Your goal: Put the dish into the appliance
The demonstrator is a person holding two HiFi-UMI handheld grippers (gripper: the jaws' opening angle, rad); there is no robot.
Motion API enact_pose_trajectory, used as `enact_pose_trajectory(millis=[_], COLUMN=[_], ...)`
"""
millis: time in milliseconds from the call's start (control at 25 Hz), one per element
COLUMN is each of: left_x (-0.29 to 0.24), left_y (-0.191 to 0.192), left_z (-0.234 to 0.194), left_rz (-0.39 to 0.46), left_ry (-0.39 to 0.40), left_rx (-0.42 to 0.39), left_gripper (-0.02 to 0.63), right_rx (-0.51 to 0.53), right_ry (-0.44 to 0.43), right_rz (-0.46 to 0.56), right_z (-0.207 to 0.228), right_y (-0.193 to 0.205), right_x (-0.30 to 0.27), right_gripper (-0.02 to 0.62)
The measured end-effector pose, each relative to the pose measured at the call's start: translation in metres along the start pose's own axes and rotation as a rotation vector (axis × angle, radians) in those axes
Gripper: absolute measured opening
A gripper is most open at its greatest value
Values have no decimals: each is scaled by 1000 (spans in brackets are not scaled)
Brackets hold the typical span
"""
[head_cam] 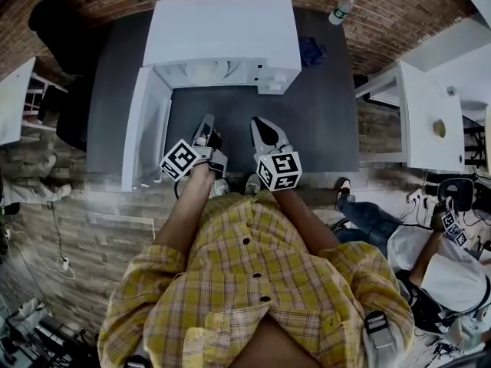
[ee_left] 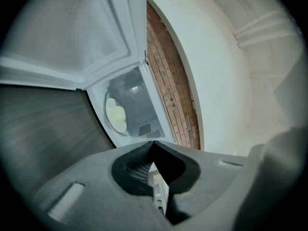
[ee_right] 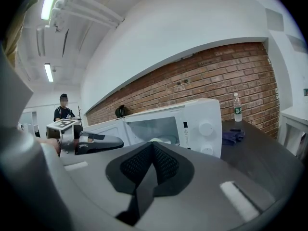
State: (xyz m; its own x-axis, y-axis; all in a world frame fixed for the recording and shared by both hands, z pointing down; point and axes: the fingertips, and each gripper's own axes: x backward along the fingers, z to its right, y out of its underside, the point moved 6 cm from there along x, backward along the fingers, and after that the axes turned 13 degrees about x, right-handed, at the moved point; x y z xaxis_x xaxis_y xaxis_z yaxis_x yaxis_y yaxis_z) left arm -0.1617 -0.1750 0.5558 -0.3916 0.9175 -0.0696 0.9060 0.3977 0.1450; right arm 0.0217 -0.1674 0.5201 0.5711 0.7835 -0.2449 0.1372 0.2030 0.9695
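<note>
A white microwave (head_cam: 222, 41) stands at the back of the dark table (head_cam: 322, 113), its door (head_cam: 146, 125) swung open to the left. A pale yellow dish (head_cam: 205, 72) lies inside the cavity; it also shows in the left gripper view as the dish (ee_left: 116, 114) and in the right gripper view as the dish (ee_right: 159, 140). My left gripper (head_cam: 205, 125) is shut and empty, level in front of the opening, beside the door (ee_left: 72, 32). To its right my right gripper (head_cam: 261, 127) is shut on nothing, aimed at the microwave (ee_right: 202, 124). The left gripper (ee_right: 96, 142) appears in the right gripper view.
A water bottle (head_cam: 342, 8) and a dark blue cloth (head_cam: 311, 50) sit to the right of the microwave. A white table (head_cam: 430, 113) stands at the right, with seated people (head_cam: 430, 259) below it. A brick wall (ee_right: 207, 81) runs behind; a person (ee_right: 63, 110) stands far off.
</note>
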Motion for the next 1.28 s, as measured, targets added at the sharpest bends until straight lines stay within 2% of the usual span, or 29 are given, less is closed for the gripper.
enact_pose_trajectory(millis=[320, 680, 1040, 1280], left_x=[10, 17, 19, 19], left_y=[12, 26, 31, 34], left_z=[27, 46, 57, 53], left_rz=[-34, -29, -8, -13], left_ry=[-87, -204, -237, -246], left_rx=[-414, -784, -974, -1023], left_gripper=[-2, -2, -2, -2], right_rx=[-10, -11, -4, 5], right_ry=[-17, -29, -37, -37], right_rz=[-3, 7, 15, 18], right_z=[-4, -7, -11, -9], right_y=[0, -4, -8, -9], right_x=[0, -1, -1, -1], right_gripper=[5, 5, 5, 5])
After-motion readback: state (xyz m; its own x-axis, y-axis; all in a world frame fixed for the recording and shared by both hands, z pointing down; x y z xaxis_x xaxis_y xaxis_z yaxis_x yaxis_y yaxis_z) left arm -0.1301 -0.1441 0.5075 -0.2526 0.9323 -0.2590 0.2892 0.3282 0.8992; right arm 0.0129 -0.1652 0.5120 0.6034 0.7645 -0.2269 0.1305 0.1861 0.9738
